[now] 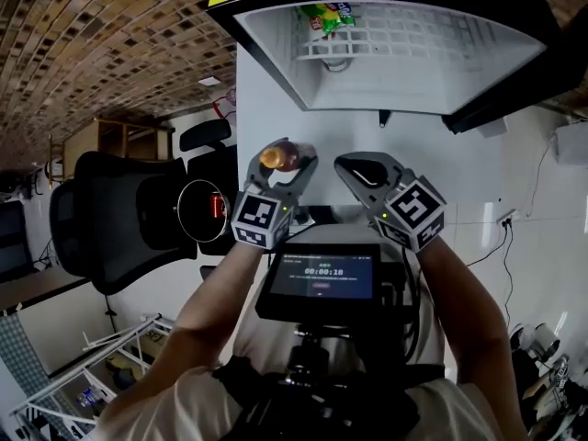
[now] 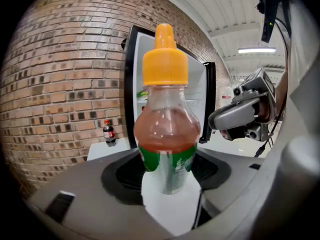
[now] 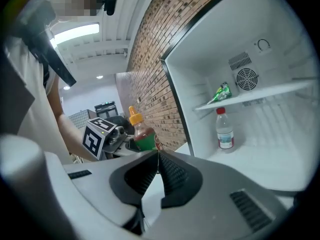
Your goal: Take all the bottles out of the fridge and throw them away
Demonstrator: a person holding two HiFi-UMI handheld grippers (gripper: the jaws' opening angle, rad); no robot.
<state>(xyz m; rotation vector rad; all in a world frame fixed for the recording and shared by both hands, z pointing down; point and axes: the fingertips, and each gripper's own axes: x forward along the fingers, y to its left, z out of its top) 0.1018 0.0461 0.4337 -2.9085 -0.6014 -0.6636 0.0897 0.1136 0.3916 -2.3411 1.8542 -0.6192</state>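
Standing before the open white fridge with black frame [image 3: 280, 59], the person holds a gripper in each hand, level with the opening. The left gripper [image 1: 283, 168] carries a small clear plastic bottle with an orange cap, reddish drink and a green label [image 2: 166, 134]. Its dark fingers [image 2: 120, 176] are clamped on the lower body of the bottle, one at each side, and the cap rises above them. That bottle is outside the fridge, in the air in front of it and near the brick wall [image 2: 60, 84]. The right gripper [image 3: 159, 159] sits just beside the left one and apart from it, with its ribbed fingers pressed together and nothing between them. Inside the fridge a clear plastic bottle with a red cap and a red-and-white label [image 3: 225, 130] stands upright on the white floor below the white shelf [image 3: 260, 95], near the back wall. A green crinkled packet [image 3: 222, 92] lies on that shelf. Left of the fridge, close to the brick wall, a small dark cola bottle with a red label [image 2: 108, 132] stands on a white counter [image 2: 107, 153]. A black office chair [image 1: 119, 219] is off to the person's left.
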